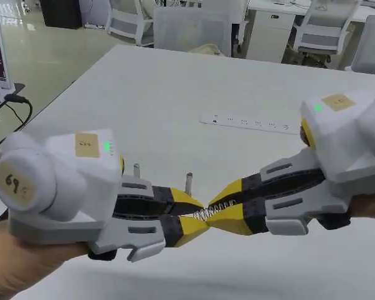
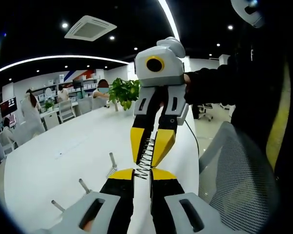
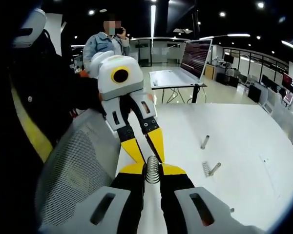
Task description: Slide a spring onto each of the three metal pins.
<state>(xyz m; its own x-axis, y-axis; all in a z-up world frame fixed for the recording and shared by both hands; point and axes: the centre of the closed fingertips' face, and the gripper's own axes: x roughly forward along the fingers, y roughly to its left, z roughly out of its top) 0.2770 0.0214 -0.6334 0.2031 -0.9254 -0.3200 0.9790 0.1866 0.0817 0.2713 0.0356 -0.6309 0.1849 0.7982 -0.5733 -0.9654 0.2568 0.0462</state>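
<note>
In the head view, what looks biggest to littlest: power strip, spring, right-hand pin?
1. Largest: power strip.
2. Then spring and right-hand pin look about alike; the spring is nearer, so I won't rank them.

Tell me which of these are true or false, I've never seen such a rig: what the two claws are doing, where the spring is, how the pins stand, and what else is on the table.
1. The left gripper and the right gripper meet tip to tip. True.
2. The spring lies loose on the table. False: it is held between the tips of both grippers.
3. A power strip lies on the table beyond the pins. True.
4. The pins lie flat. False: they stand upright.
5. The jaw tips are red. False: they are yellow.
</note>
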